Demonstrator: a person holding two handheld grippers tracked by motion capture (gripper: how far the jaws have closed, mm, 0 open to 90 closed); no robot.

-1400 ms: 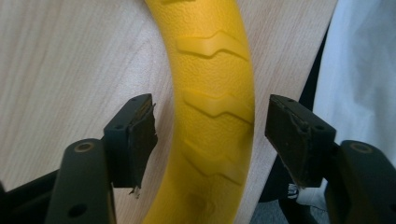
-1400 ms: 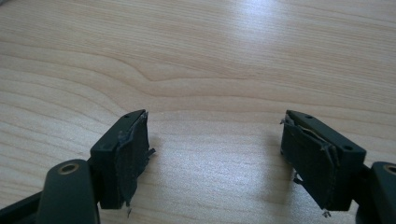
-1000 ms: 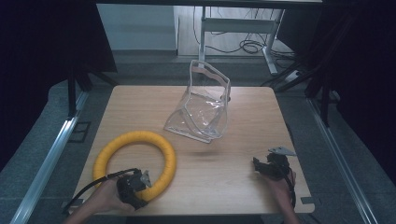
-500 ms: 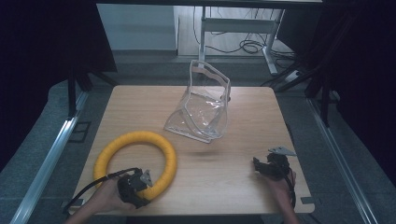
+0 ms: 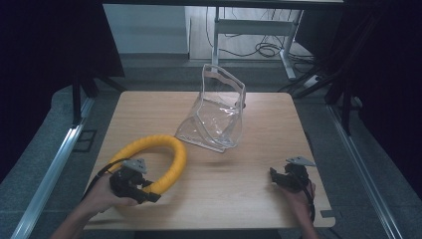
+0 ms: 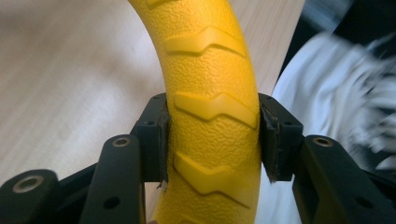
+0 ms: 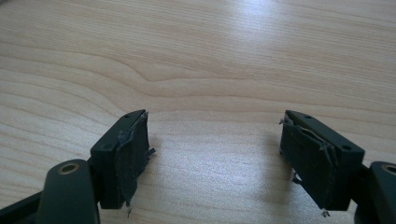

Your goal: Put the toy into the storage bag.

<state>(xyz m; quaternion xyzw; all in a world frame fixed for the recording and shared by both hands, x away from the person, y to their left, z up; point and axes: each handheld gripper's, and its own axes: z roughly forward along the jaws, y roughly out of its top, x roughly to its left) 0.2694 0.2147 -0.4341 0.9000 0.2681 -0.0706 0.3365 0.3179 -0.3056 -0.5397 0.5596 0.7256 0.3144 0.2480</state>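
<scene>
At the wooden table's [image 5: 239,199] near left, the left gripper [image 5: 130,180] pinches the near side of a yellow ridged ring [image 5: 164,154], a clear plastic bag [image 5: 216,117] stands mid-table beyond it, and the right gripper [image 5: 288,177] rests spread wide, holding nothing.

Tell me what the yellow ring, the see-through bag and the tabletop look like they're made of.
The yellow ring looks like rubber or soft moulded plastic: matte, pebbled skin with raised zigzag ridges, clamped between the left gripper pads. The clear bag seems to be thin glossy plastic film, judging by its wrinkles and glints. The table shows pale wood grain, smooth with a soft sheen; solid wood or laminate, I cannot tell.
</scene>
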